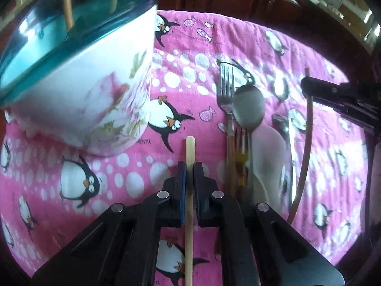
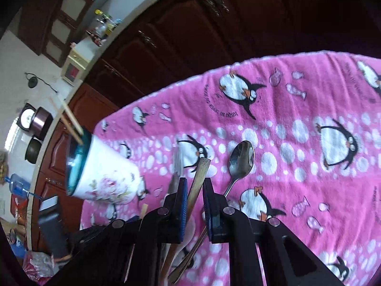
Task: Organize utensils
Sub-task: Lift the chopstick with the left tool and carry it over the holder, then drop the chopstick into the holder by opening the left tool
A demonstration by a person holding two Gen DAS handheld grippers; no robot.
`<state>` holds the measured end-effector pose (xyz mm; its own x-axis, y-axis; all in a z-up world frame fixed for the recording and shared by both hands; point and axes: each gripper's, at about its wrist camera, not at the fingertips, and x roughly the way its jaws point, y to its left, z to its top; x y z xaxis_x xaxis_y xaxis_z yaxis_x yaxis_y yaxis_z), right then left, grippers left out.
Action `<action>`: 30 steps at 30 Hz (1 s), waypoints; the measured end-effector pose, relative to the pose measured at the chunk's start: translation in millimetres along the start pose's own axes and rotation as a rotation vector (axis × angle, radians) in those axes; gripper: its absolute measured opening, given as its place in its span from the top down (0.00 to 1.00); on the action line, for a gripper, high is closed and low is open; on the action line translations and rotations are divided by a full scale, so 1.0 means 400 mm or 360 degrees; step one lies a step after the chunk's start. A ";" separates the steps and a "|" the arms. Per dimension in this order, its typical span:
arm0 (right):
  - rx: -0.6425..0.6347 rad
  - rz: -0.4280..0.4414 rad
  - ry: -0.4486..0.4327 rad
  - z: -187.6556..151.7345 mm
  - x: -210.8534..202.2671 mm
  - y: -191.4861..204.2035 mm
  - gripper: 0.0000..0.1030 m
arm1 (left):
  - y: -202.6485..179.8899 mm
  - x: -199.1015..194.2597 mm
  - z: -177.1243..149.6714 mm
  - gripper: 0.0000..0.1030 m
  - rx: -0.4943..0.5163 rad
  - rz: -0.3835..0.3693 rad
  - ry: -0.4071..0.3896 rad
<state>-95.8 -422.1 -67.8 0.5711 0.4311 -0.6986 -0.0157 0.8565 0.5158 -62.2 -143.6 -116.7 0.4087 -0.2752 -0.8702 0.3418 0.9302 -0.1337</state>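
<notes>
My left gripper [image 1: 189, 166] is shut on a light wooden chopstick [image 1: 190, 147] and holds it over the pink penguin cloth [image 1: 119, 178]. A white floral cup with a teal rim [image 1: 90, 90] stands to the left with two chopsticks [image 1: 67, 2] in it. A fork [image 1: 226, 88], a metal spoon [image 1: 248, 106], a white spoon [image 1: 269, 152] and a brown chopstick [image 1: 308, 128] lie to the right. My right gripper [image 2: 194, 183] has its jaws around a brown chopstick [image 2: 201, 176] with a gap on each side. A metal spoon [image 2: 240, 159] lies just ahead. The cup [image 2: 104, 169] shows at left.
The right gripper shows as a black arm [image 1: 343, 100] at the right edge of the left wrist view. Dark wooden cabinets [image 2: 190, 35] stand behind the table. A counter with pots and bottles [image 2: 35, 124] is at far left.
</notes>
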 end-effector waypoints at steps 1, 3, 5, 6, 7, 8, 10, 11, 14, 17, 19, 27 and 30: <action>-0.0012 0.0009 -0.0011 -0.004 -0.013 0.009 0.89 | 0.015 -0.015 -0.005 0.95 -0.0032 -0.0065 0.0006; -0.0054 0.0024 -0.0041 -0.011 -0.045 0.032 0.89 | 0.039 -0.050 -0.011 0.95 -0.0074 -0.0136 -0.0006; -0.0089 0.0040 -0.0066 -0.018 -0.077 0.050 0.89 | 0.055 -0.090 -0.019 0.95 -0.0093 -0.0189 -0.0028; -0.0109 0.0045 -0.0080 -0.021 -0.093 0.061 0.89 | 0.064 -0.114 -0.021 0.95 -0.0100 -0.0207 -0.0044; -0.0126 0.0050 -0.0094 -0.023 -0.107 0.071 0.89 | 0.074 -0.145 -0.023 0.95 -0.0104 -0.0237 -0.0070; -0.0147 0.0056 -0.0111 -0.025 -0.123 0.084 0.90 | 0.080 -0.169 -0.024 0.95 -0.0109 -0.0251 -0.0092; -0.0188 0.0065 -0.0141 -0.029 -0.151 0.107 0.90 | 0.090 -0.228 -0.035 0.95 -0.0120 -0.0277 -0.0143; -0.0212 0.0063 -0.0155 -0.029 -0.165 0.121 0.90 | 0.099 -0.258 -0.035 0.95 -0.0133 -0.0299 -0.0175; -0.0265 0.0070 -0.0188 -0.026 -0.194 0.160 0.91 | 0.104 -0.337 -0.027 0.95 -0.0135 -0.0343 -0.0281; -0.0317 0.0085 -0.0231 -0.015 -0.229 0.202 0.92 | 0.107 -0.417 -0.009 0.95 -0.0124 -0.0358 -0.0390; -0.0355 0.0097 -0.0269 -0.001 -0.252 0.233 0.93 | 0.117 -0.456 0.022 0.95 -0.0123 -0.0348 -0.0479; -0.0452 0.0185 -0.0399 0.074 -0.330 0.356 0.93 | 0.197 -0.540 0.174 0.95 -0.0171 -0.0250 -0.0795; -0.0481 0.0234 -0.0465 0.117 -0.364 0.410 0.93 | 0.233 -0.545 0.234 0.95 -0.0192 -0.0205 -0.0886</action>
<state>-143.1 -357.9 141.8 0.7521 0.4934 -0.4369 -0.3283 0.8553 0.4008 -40.3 -19.4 104.9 0.7646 -0.4438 -0.4674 0.3329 0.8929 -0.3032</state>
